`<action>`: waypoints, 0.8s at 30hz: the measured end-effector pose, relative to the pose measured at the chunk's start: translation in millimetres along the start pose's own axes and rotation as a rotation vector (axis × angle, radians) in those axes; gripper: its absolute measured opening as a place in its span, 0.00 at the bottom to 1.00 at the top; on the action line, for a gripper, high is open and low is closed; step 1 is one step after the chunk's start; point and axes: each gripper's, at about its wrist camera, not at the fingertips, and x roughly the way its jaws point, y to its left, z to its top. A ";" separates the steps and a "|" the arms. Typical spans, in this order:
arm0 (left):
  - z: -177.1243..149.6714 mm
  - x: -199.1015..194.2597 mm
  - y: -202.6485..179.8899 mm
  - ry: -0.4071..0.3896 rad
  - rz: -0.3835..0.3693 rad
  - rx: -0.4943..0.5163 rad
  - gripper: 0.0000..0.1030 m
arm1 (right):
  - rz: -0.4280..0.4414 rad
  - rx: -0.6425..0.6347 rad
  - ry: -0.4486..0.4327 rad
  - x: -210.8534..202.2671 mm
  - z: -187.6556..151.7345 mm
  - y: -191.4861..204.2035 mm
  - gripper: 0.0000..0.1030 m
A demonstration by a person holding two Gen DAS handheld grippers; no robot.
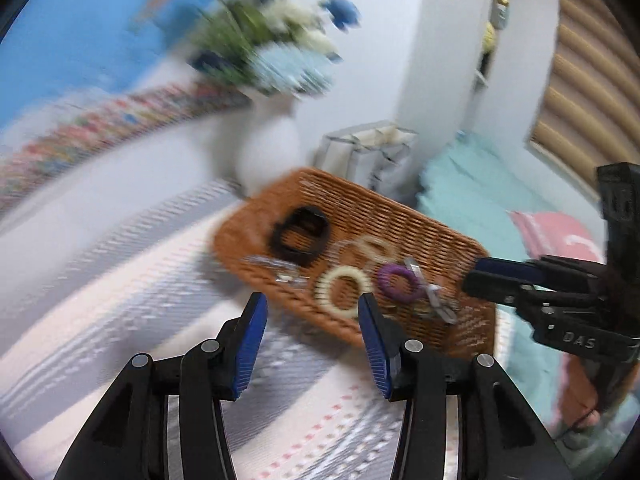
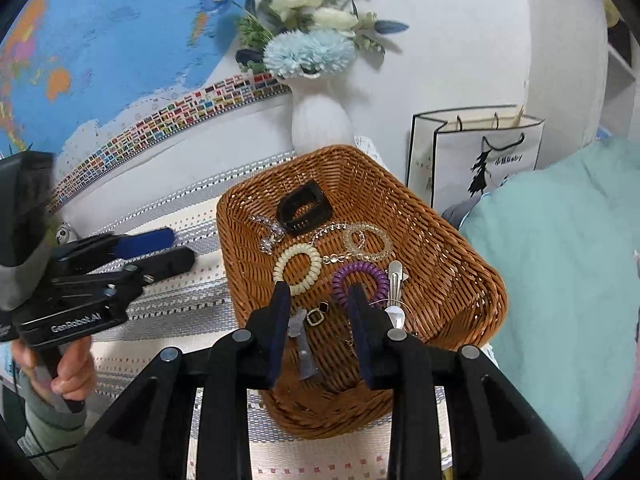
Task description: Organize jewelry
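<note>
A brown wicker basket [image 2: 452,240] [image 1: 380,208] stands on a striped cloth. It holds a black rectangular clip [image 2: 303,208] [image 1: 301,234], a cream coil hair tie [image 2: 298,249] [image 1: 344,271], a purple coil tie [image 2: 360,267] [image 1: 384,284], a clear coil tie [image 2: 386,246], a silver snap clip [image 2: 395,276], a square earring [image 2: 316,316] and a grey clip [image 2: 302,344]. My right gripper [image 2: 319,292] [image 1: 492,276] hangs open over the basket's near part, above the earring and grey clip, pressing on nothing. My left gripper [image 1: 312,304] [image 2: 172,248] is open and empty, left of the basket.
Behind the basket stands a white vase of flowers [image 2: 320,120], with a world map [image 2: 100,40] on the wall. A paper bag [image 2: 480,152] stands at the back right, and teal bedding [image 2: 560,260] lies to the right. A hand [image 2: 68,368] holds the left gripper. The left wrist view is blurred.
</note>
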 end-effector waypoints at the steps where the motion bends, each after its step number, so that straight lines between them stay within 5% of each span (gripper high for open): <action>1: -2.5 -7.2 0.3 -0.020 0.035 0.008 0.48 | -0.007 -0.001 -0.010 -2.3 -2.2 2.2 0.32; 5: -19.7 -38.9 -3.0 -0.117 0.167 0.038 0.51 | -0.062 -0.017 -0.056 -13.0 -13.5 18.6 0.33; 7: -32.6 -53.2 -3.2 -0.157 0.211 0.026 0.61 | -0.088 -0.032 -0.074 -17.1 -18.1 27.1 0.35; 13: -67.0 -66.8 -6.2 -0.163 0.278 0.003 0.63 | -0.129 -0.075 -0.083 -21.8 -34.2 53.0 0.49; 24: -95.9 -64.6 -3.3 -0.130 0.271 -0.056 0.63 | -0.181 -0.097 -0.064 -12.1 -47.9 67.8 0.49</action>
